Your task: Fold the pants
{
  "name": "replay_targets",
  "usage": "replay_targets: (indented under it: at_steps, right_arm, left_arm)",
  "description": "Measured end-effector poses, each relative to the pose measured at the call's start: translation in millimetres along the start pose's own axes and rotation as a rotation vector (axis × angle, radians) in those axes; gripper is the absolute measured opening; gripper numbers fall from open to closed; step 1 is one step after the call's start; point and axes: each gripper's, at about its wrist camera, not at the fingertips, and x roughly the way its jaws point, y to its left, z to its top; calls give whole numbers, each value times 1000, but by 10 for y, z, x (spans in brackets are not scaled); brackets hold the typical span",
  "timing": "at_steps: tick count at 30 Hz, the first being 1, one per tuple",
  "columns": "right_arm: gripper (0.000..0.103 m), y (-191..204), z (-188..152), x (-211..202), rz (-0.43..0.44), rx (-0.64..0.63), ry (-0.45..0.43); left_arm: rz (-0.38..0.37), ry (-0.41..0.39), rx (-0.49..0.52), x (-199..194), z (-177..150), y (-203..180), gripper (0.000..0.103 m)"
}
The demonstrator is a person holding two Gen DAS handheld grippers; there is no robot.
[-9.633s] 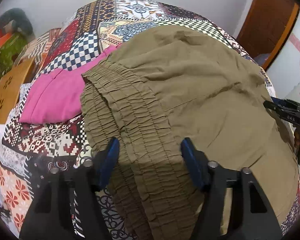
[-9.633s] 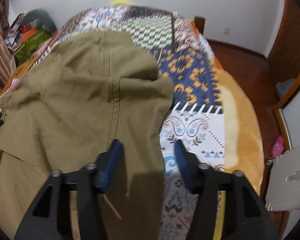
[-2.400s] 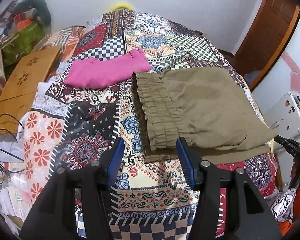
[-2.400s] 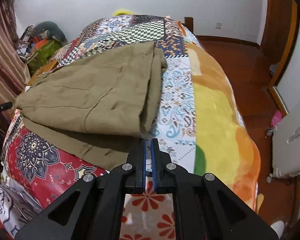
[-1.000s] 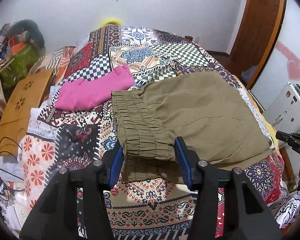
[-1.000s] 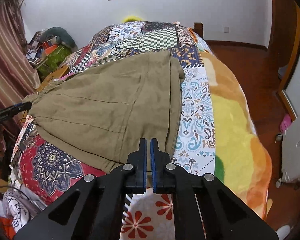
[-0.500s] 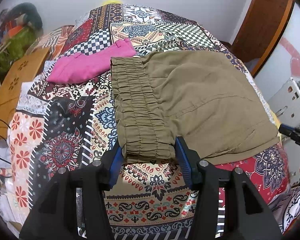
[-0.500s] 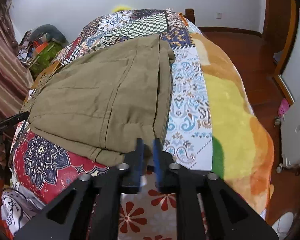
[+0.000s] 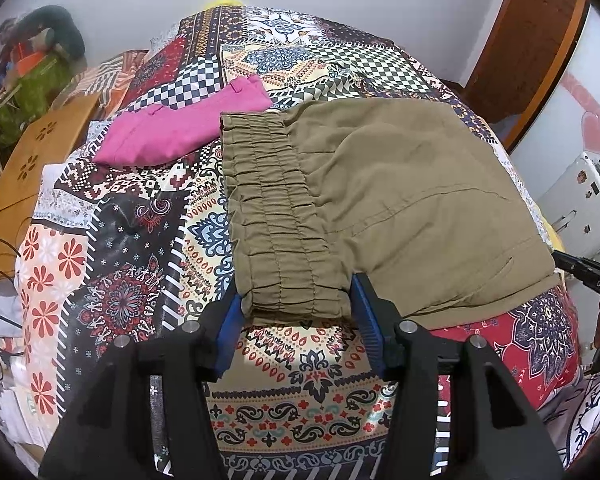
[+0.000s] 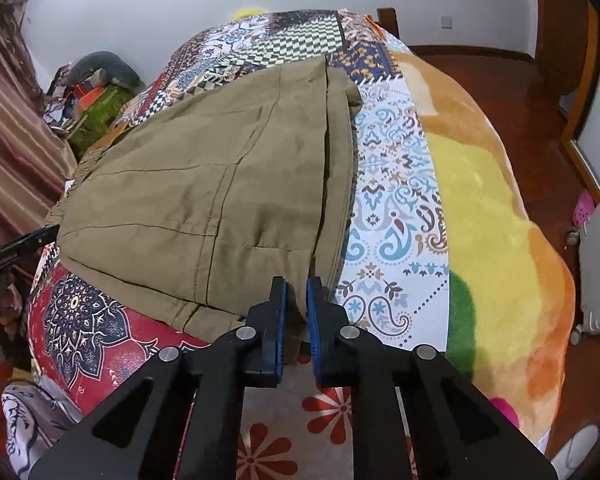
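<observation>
Olive-green pants lie folded flat on a patterned bedspread. Their gathered elastic waistband points toward the left wrist camera. My left gripper is open, with its blue pads on either side of the waistband's near corner. In the right wrist view the pants show their leg-end edge. My right gripper is open a narrow gap at the near corner of that edge, and the cloth reaches between its pads.
A folded pink garment lies on the bed just beyond the waistband. A wooden board stands at the bed's left. The bed edge drops to a wooden floor on the right. A white appliance stands by the bed.
My left gripper has moved in onto the waistband corner. My right gripper was shut and has opened a narrow gap while closing in on the leg-end corner.
</observation>
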Motion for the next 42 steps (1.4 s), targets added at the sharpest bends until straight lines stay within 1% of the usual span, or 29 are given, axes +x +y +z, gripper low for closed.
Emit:
replay_targets:
  at_steps: [2, 6, 10, 12, 15, 19, 21, 24, 26, 28, 29, 31, 33, 36, 38, 40, 42]
  right_arm:
    - [7, -17, 25, -61, 7, 12, -22]
    - [7, 16, 84, -226, 0, -6, -62]
    - [6, 140, 154, -416, -11, -47, -104]
    - [6, 186, 179, -448, -13, -63, -107]
    - [6, 224, 149, -410, -22, -81, -81]
    - [6, 158, 11, -214, -32, -61, -21]
    - [6, 135, -48, -122, -30, -51, 5]
    - [7, 145, -68, -25, -33, -65, 38]
    - [11, 151, -35, -21, -33, -78, 54]
    - [12, 150, 15, -68, -45, -88, 63]
    - [14, 150, 34, -97, -46, -89, 59]
    - [26, 163, 92, -180, -60, -88, 29]
    - [32, 193, 157, -248, -63, -94, -11]
    - [33, 299, 291, -291, -44, -118, -57]
    - [33, 377, 354, -260, -26, -137, -75]
    - [34, 438, 395, -153, -10, -151, -68]
    - [34, 477, 375, -25, -2, -163, -41]
  left_arm:
    - [0, -2, -2, -12, 10, 2, 51]
    - [2, -9, 4, -50, 48, -7, 51]
    - [13, -52, 18, -180, 119, -21, 51]
    - [12, -77, 16, -263, 154, -3, 51]
    - [6, -81, 15, -289, 140, 35, 51]
    - [-6, -11, -2, -91, 36, 83, 52]
    - [-8, 8, -4, 9, -47, 86, 55]
    - [-10, 1, -28, -5, -64, 123, 59]
    - [-5, -1, -32, -44, -44, 139, 61]
    - [7, -13, -21, -124, -19, 128, 61]
    - [32, -26, -8, -185, 2, 111, 61]
    - [69, -60, 10, -296, 45, 86, 61]
    - [53, -93, 5, -404, 103, 77, 61]
    - [16, -125, -2, -475, 190, 41, 61]
    - [-2, -125, 5, -442, 224, -10, 61]
    - [-20, -102, 34, -317, 238, -98, 61]
    - [-5, -62, 53, -152, 201, -161, 61]
